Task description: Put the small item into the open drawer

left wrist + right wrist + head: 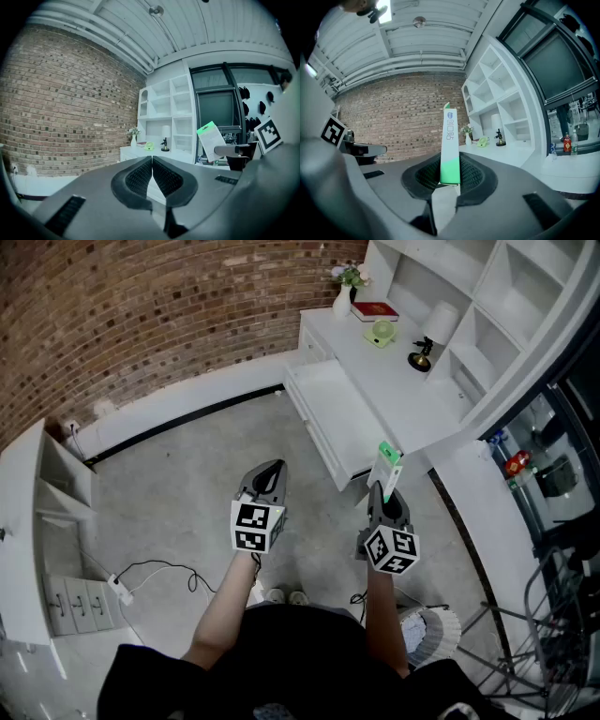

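Small item (449, 140), a flat green-and-white packet with print on its narrow edge, stands upright between the pads of my right gripper (379, 489), which are pressed on its green lower end from both sides; its white upper part sticks up clear of the jaws. From the head view the packet is in the air in front of me, beside the near end of the open drawer (330, 416) and not inside it. That drawer is pulled out from a white desk (403, 390) set against a white shelf unit (487, 306), and what I can see of its inside is bare white. On the desk top stand a small vase of flowers (344, 294), a red book (374, 310), a pale green object (382, 333) that I cannot identify, and a lamp (433, 334) with a white shade on a dark base. My left gripper (271, 476) hangs over the grey floor (178, 484), to the left of the right one and well apart from the drawer; its jaws are together at the tips with nothing between them. A brick wall (141, 315) runs behind the desk, and a white cable (155, 570) lies on the floor near my left side, beside another white shelf piece (42, 521).
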### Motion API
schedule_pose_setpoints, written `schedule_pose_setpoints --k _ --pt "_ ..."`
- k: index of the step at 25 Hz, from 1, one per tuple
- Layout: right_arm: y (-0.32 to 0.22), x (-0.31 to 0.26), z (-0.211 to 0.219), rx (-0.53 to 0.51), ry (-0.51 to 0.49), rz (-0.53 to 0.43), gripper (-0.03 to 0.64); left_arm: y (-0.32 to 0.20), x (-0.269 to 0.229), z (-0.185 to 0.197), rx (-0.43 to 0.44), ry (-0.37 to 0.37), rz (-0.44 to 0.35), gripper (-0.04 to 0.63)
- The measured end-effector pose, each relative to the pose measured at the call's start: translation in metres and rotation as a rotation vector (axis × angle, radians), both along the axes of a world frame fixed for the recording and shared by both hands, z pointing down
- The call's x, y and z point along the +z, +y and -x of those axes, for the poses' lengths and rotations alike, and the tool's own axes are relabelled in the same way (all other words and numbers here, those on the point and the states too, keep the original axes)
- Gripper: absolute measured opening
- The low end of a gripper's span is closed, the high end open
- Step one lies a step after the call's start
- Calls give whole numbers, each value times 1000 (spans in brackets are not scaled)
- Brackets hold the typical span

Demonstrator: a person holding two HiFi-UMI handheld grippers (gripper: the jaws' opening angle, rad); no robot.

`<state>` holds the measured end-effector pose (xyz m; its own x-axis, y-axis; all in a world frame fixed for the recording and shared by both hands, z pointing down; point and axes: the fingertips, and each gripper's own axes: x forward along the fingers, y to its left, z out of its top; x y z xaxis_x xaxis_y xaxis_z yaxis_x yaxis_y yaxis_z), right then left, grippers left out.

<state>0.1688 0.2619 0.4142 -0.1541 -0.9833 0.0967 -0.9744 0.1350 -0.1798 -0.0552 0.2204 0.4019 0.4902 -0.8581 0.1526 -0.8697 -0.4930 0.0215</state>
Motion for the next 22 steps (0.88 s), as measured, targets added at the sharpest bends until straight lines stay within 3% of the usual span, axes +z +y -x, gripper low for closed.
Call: schedule_pose_setpoints --k 22 --pt "-17 -1 15 19 -30 -5 78 -16 6 18 14 2 8 23"
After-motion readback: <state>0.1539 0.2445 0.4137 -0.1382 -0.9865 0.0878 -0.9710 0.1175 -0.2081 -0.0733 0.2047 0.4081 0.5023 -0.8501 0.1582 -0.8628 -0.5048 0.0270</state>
